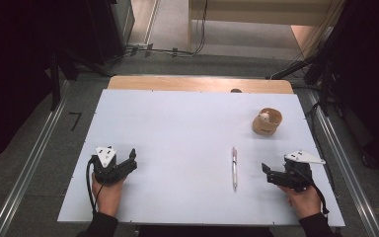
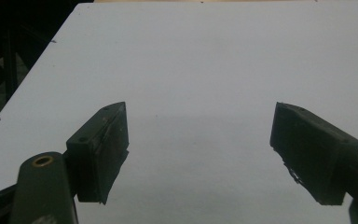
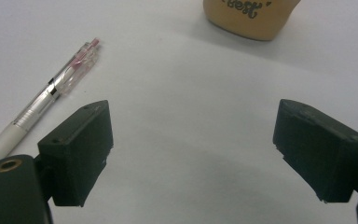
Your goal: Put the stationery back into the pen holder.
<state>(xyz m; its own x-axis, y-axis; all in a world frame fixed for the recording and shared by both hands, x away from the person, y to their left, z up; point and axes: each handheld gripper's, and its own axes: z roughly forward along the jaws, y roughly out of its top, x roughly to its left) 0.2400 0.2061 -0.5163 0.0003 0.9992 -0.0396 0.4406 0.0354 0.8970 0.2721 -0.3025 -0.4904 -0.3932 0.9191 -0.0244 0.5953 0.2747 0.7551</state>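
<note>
A white and clear pen (image 1: 234,168) lies on the white table (image 1: 177,128), pointing away from the person. In the right gripper view the pen (image 3: 51,95) runs up from the lower left, just beside the left jaw. A tan cup (image 1: 267,122) with a small white thing inside stands at the far right; its lettered base (image 3: 249,16) shows at the top of the right gripper view. My right gripper (image 1: 268,174) (image 3: 193,128) rests open to the right of the pen. My left gripper (image 1: 130,161) (image 2: 199,133) rests open at the front left, with bare table between its jaws.
A wooden strip (image 1: 200,84) borders the table's far edge. Grey floor with metal rails (image 1: 27,168) and cables (image 1: 168,51) surrounds the table, and dark stands rise at both sides.
</note>
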